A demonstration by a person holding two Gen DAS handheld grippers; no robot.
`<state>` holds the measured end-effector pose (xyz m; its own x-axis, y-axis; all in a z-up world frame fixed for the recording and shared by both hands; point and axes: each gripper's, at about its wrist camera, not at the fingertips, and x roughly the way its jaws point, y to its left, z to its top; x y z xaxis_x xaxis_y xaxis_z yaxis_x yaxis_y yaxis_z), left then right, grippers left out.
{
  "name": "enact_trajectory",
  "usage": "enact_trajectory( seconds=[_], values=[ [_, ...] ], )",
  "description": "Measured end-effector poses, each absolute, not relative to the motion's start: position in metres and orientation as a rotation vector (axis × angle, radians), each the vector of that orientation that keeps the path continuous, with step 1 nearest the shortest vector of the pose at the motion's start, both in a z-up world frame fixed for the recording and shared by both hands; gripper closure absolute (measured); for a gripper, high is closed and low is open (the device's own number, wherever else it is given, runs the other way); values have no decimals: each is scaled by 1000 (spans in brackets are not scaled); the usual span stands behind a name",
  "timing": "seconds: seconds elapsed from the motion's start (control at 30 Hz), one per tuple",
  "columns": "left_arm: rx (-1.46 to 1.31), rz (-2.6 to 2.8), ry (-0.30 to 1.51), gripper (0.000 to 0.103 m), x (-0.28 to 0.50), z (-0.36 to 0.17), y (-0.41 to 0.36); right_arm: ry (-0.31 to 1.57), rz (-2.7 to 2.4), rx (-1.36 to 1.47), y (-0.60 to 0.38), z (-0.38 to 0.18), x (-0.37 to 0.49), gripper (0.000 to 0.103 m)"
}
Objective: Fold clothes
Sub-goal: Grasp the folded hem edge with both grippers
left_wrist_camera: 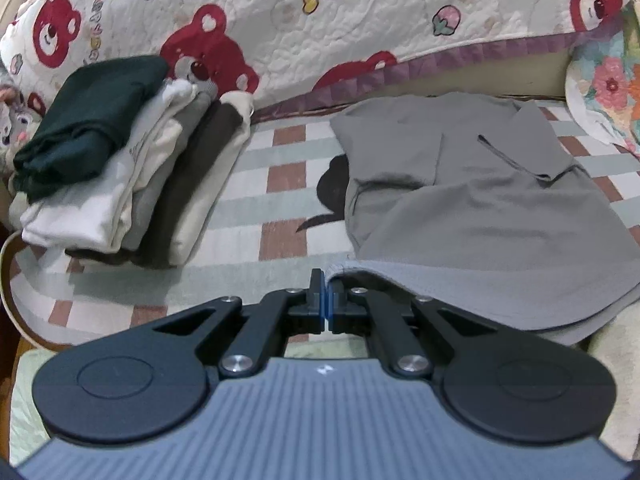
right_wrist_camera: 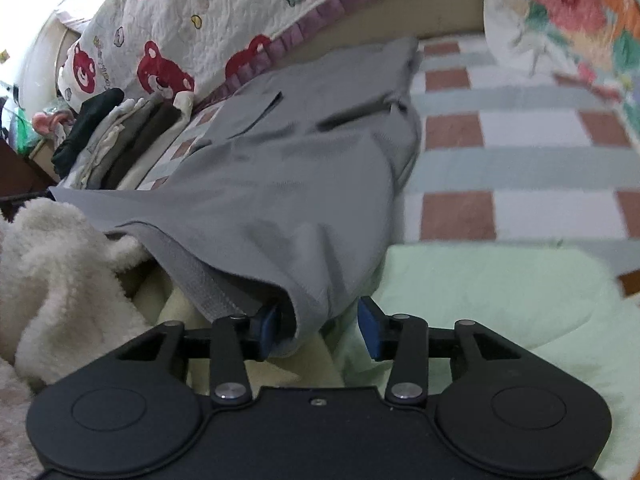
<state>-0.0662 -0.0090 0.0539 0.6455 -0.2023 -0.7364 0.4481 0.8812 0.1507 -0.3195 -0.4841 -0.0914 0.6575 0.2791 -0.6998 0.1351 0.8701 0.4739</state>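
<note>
- Yellow lettering is seen on the bear-print quilt (left_wrist_camera: 320, 12), but it cannot be read; a small white mark is carried on the left gripper's body.
- The jaws of the left gripper (left_wrist_camera: 326, 296) are pressed together, blue pads meeting, at the near hem corner of the grey shirt (left_wrist_camera: 480, 200); whether fabric is pinched between them cannot be told.
- The jaws of the right gripper (right_wrist_camera: 320, 326) are held apart, with a fold of the shirt's hem draped between them against the left pad.
- The shirt is laid flat on the checked bedspread (left_wrist_camera: 256, 184), its long axis running from the grippers toward the quilt, collar end farthest away, sleeves folded inward.
- A stack of folded clothes (left_wrist_camera: 120, 176) is placed well to the shirt's left.
</note>
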Motion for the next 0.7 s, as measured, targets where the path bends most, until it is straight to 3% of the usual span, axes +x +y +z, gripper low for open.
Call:
enact_trajectory(
  seconds=[0.03,0.07,0.1,0.2,0.33,0.43,0.7],
  values=[
    [334,-374,782,102,-66,52,-8,852,89,554,-486,-100,-318,57],
    [330,-365,773,102,-66,50,-7,840,92,583,-489,-109,-316,86],
    [322,-354,760,102,-66,51,-6,828,92,604,-491,-113,-314,102],
    [288,-351,691,102,-73,68,-1,710,76,633,-503,-92,-317,99],
    [265,-354,563,102,-96,90,-2,468,84,513,-508,-8,-348,100],
    [198,-321,510,102,-109,92,3,444,61,412,-497,19,-363,100],
    [188,-169,472,102,-131,87,23,460,93,419,-481,7,-370,100]
  ],
)
